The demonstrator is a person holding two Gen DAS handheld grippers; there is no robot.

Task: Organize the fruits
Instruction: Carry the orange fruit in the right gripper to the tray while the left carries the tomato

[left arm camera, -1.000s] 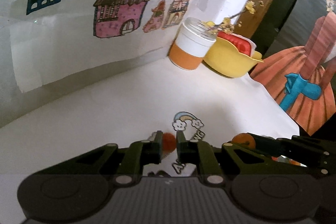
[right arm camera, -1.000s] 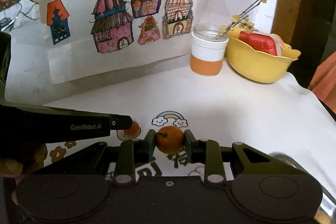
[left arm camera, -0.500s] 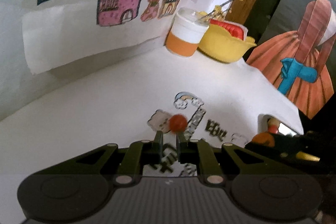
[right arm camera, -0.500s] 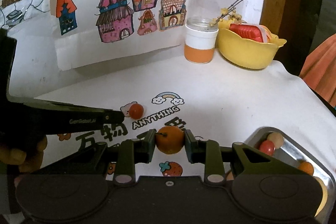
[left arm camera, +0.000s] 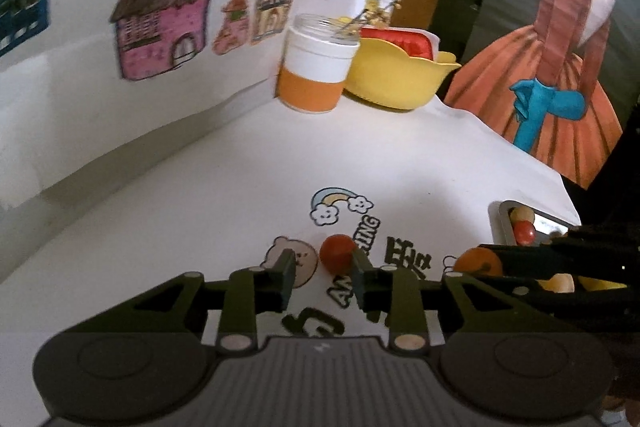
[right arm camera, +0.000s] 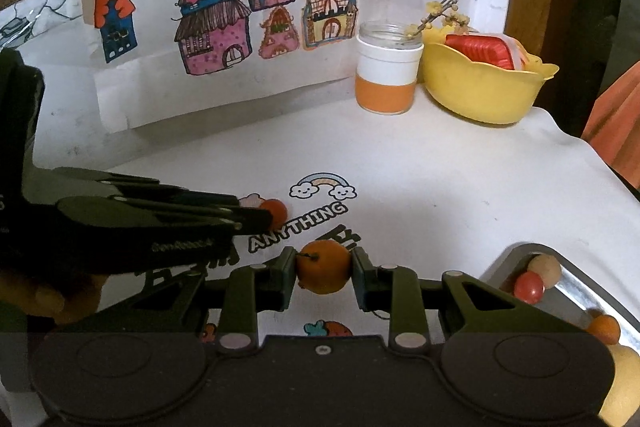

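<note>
Right wrist view: your right hand-held gripper [right arm camera: 324, 273] clamped the orange [right arm camera: 323, 267], destined for the tray [right arm camera: 600, 291]; your left hand-held gripper [left arm camera: 322, 273], jaws apart, faced the red fruit [left arm camera: 337, 252], needing closure.

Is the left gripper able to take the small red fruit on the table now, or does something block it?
Probably yes. The left gripper is open, and the small red fruit lies just ahead, near its right finger, with nothing between. The right gripper, shut on the orange fruit, stays off to the side.
</note>
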